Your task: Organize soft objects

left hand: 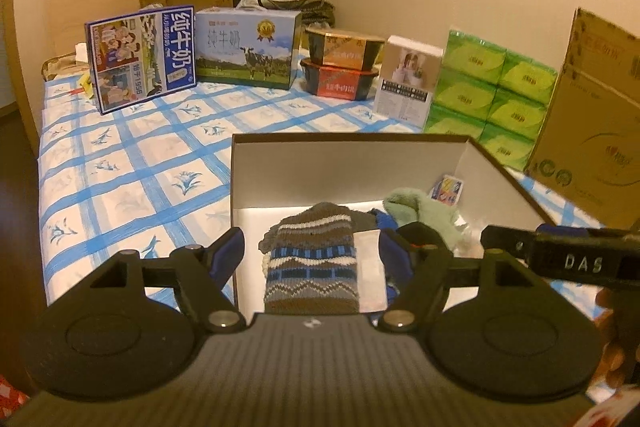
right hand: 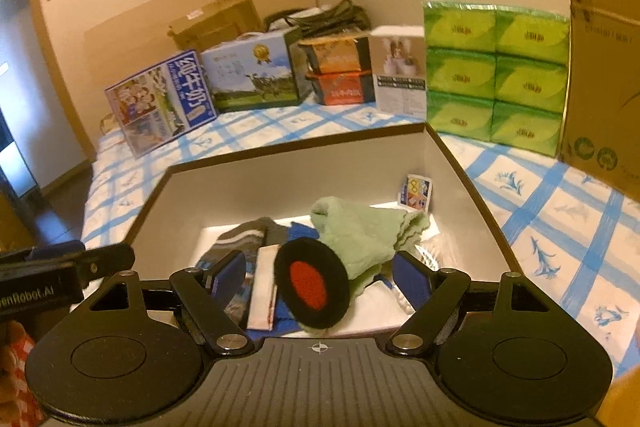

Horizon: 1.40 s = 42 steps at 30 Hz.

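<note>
An open brown box with white inside (left hand: 352, 171) (right hand: 280, 183) lies on the bed. In it lie a striped knit sock (left hand: 312, 263) (right hand: 236, 239), a pale green cloth (left hand: 420, 211) (right hand: 360, 235), a black round pad with a red centre (right hand: 312, 283), a white folded piece (left hand: 370, 267) (right hand: 264, 283) and blue fabric. My left gripper (left hand: 312, 259) is open above the sock, holding nothing. My right gripper (right hand: 320, 275) is open over the black pad, which sits between the fingers without being clamped.
The bed has a blue checked sheet (left hand: 140, 167). At its back stand milk cartons (left hand: 140, 59), stacked food boxes (left hand: 344, 63), a white box (left hand: 408, 79), green tissue packs (left hand: 488, 95) (right hand: 496, 75) and a cardboard box (left hand: 592, 127). A small card (right hand: 416, 191) leans in the box.
</note>
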### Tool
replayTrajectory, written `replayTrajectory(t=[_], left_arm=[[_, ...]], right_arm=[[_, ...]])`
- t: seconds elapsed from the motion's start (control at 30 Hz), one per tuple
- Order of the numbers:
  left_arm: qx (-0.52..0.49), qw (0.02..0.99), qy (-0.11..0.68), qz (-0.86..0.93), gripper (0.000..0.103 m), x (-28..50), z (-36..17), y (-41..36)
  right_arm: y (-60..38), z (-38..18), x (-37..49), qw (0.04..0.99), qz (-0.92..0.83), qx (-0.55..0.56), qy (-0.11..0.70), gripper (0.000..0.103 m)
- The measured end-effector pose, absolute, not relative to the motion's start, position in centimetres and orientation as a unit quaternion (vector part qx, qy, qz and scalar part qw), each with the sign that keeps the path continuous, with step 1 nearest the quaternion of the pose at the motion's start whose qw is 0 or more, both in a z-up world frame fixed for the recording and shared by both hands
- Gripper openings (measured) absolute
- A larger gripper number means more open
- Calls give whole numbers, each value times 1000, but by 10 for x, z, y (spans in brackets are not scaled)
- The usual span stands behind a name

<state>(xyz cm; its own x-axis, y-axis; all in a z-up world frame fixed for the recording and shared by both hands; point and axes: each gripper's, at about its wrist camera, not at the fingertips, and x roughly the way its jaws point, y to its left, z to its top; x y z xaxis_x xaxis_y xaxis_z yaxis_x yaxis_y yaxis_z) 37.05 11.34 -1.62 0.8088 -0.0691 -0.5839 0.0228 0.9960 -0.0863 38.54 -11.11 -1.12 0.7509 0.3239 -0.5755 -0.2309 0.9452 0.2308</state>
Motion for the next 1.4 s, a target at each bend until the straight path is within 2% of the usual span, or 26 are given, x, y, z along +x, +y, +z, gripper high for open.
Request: replayTrajectory(t=[0.07,0.23,0.43,0.87,1.4], left_arm=[[-44,952,302,-24,81,360,-9,114],[-46,959,277,-29,82,323,9,108],[-43,966,253,-32,88,275,29,93],[-18,970,244,8,88,172,56,58],[-46,951,304,31,87,75,35,29]], right_arm=[[-111,-6,373,935,153,65,313,80],[-118,6,338,939,155,54,301,80],[-137,21,297,943,153,64,290,80],[-184,41,207,944,158,99,270,80],[-213,20,112,925,185,91,318,80]])
